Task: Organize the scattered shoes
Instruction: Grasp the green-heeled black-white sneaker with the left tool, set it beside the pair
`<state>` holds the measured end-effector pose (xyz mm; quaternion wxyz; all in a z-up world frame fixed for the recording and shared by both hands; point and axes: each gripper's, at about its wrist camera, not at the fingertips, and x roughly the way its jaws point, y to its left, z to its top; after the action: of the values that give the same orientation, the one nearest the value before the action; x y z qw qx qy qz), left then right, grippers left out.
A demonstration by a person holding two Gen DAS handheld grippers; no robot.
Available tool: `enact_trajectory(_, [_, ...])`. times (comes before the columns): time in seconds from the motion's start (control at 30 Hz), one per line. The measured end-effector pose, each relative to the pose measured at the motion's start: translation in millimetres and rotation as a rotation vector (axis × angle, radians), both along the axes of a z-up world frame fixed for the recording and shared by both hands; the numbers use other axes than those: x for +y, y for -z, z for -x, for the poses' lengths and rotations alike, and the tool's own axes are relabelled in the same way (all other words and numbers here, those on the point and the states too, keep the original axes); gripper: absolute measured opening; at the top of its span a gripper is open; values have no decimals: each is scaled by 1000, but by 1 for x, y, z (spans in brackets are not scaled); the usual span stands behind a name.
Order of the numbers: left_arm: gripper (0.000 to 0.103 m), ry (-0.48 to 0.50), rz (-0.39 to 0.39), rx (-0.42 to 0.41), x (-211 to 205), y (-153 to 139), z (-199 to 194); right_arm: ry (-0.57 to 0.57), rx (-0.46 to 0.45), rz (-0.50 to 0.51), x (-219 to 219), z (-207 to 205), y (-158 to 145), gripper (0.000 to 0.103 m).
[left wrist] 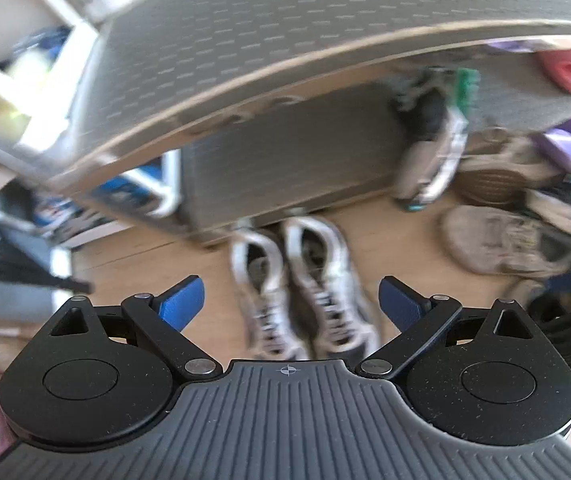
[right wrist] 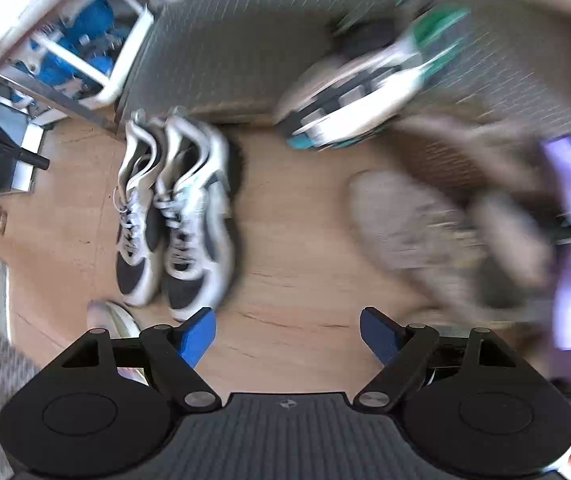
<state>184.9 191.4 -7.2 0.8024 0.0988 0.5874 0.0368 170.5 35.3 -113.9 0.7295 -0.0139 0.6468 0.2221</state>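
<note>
The pair of white-and-black sneakers (left wrist: 303,284) stands side by side on the wooden floor (right wrist: 297,240), heels at the grey shoe rack (left wrist: 285,32). The left gripper (left wrist: 291,304) hangs above them, jaws wide open and empty. The right gripper (right wrist: 287,336) is also wide open and holds nothing; the pair lies ahead to its left. A green-soled sneaker (right wrist: 361,92) leans on the rack's edge. A beige shoe (right wrist: 413,224) lies to the right, with bare floor between.
</note>
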Motion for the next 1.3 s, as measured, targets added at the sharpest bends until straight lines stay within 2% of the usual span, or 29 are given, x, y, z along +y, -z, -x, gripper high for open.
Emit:
enact_trajectory(0.07, [93,38,78,-31,-18,14,-3,-1,-62,-27,-35,-4,-22,79])
enact_trajectory(0.13, [83,34,116,-30,-25,28,-7,-3,-128,-47,-61,-11,-39,79])
enact_trajectory(0.17, [80,30,146,-27,-30,40,-12,-1,-161,-51,-73,-15,-43,79])
enact_trajectory(0.23, [73,28,152,-15,-36,55,-18,39,-203,-52,-94,-26,-41,79])
enact_trajectory(0.27, [73,39,129,-21,-46,70,-26,74,-200,-50,-101,-31,-36,79])
enact_trajectory(0.3, [73,44,121,-25,-50,73,-27,110,-196,-47,-109,-36,-32,75])
enact_trajectory(0.33, [77,87,46,-62,-67,87,-38,131,-189,-43,-114,-38,-30,71])
enact_trajectory(0.43, [87,162,-70,-112,-100,109,-57,172,-95,-63,-119,-54,-26,71])
enact_trajectory(0.5, [90,206,-122,-136,-113,126,-80,154,-57,-62,-120,-62,-28,72])
enact_trajectory(0.6, [90,253,-149,-118,-122,147,-102,155,-83,-52,-126,-66,-40,76])
enact_trajectory(0.67, [93,299,-195,-80,-131,174,-121,161,-100,-58,-128,-69,-44,79])
enact_trajectory(0.7, [92,308,-197,-71,-131,180,-123,169,-103,-63,-131,-70,-46,79])
enact_trajectory(0.77, [67,348,-125,-29,-134,195,-131,178,-95,-69,-135,-71,-46,80])
enact_trajectory(0.8, [66,356,-102,-21,-134,196,-130,181,-90,-67,-137,-72,-45,80])
enact_trajectory(0.87, [58,355,-103,-24,-137,194,-127,184,-81,-60,-139,-73,-43,80])
enact_trajectory(0.97, [52,435,-220,-81,-151,178,-104,177,-74,-42,-139,-72,-42,80])
enact_trajectory(1.1, [51,359,-243,-91,-145,156,-78,162,-97,-59,-135,-68,-49,80])
enact_trajectory(1.17, [51,282,-298,-35,-137,146,-52,149,-105,-66,-132,-65,-51,81])
enact_trajectory(1.2, [51,270,-294,-5,-137,146,-42,137,-110,-70,-130,-62,-52,81])
enact_trajectory(1.23, [56,258,-289,25,-138,145,-32,129,-113,-71,-128,-61,-52,81])
enact_trajectory(1.3, [62,292,-251,110,-137,144,-13,105,-111,-75,-124,-56,-48,84])
